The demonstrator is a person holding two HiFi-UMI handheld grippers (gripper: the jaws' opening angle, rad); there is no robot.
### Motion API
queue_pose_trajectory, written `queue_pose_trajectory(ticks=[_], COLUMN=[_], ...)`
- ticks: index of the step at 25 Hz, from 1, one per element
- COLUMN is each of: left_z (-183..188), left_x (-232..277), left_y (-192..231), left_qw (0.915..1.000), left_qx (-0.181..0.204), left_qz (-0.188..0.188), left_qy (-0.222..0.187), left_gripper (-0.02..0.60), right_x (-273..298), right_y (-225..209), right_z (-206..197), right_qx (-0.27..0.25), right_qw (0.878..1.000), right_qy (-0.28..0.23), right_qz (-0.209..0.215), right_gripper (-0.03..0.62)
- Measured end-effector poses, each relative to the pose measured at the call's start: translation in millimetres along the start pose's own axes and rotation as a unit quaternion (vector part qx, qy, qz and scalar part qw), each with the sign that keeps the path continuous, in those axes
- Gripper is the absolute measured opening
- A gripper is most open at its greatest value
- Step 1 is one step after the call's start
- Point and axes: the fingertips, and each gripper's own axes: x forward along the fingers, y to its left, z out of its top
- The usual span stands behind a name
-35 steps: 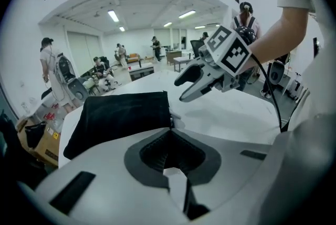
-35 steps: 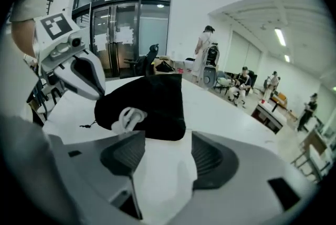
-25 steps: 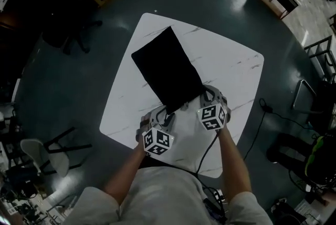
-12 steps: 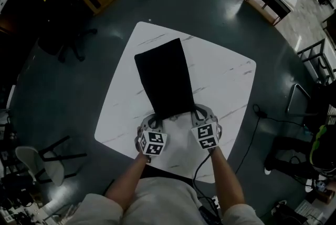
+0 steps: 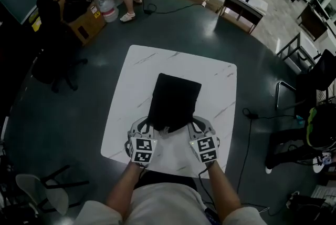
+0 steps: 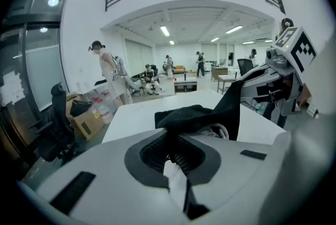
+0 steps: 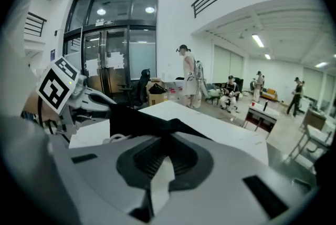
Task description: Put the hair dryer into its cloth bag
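**Both grippers pinch the bag**

My left gripper (image 5: 149, 126) is closed tight on the near edge of the black bag (image 5: 175, 98). My right gripper (image 5: 192, 124) is closed on the same edge, at the other corner. The bag's mouth stretches between them over the white table (image 5: 139, 69). A white cord (image 6: 223, 132) shows in the mouth. I cannot see the dryer itself.

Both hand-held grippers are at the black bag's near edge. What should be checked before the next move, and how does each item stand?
1. Left hand-held gripper pinching the cloth bag edge: ok.
2. Right hand-held gripper pinching the same edge: ok.
3. Hair dryer fully inside: cannot tell; only a white cord shows at the mouth.
4. Bag over the table: ok.
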Motion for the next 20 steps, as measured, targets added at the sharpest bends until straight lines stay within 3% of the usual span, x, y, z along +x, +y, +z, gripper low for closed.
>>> queue_pose_trajectory(ticks=[11,20], left_z=[62.3,92.5], left_x=[-51.6,-80.7], left_y=[-2.0,-3.2], left_qw=[0.9924,0.9839], left_qx=[0.014,0.046], left_qz=[-0.097,-0.13], left_qy=[-0.074,-0.114], left_gripper=[0.011,0.011], right_x=[-80.3,-113.1], right_y=[9.6,20.9], right_z=[45.2,63.1], right_qx=[0.062,0.064], right_qw=[0.993,0.989], right_qy=[-0.04,-0.051], right_qz=[-0.089,-0.125], right_gripper=[0.02,0.02])
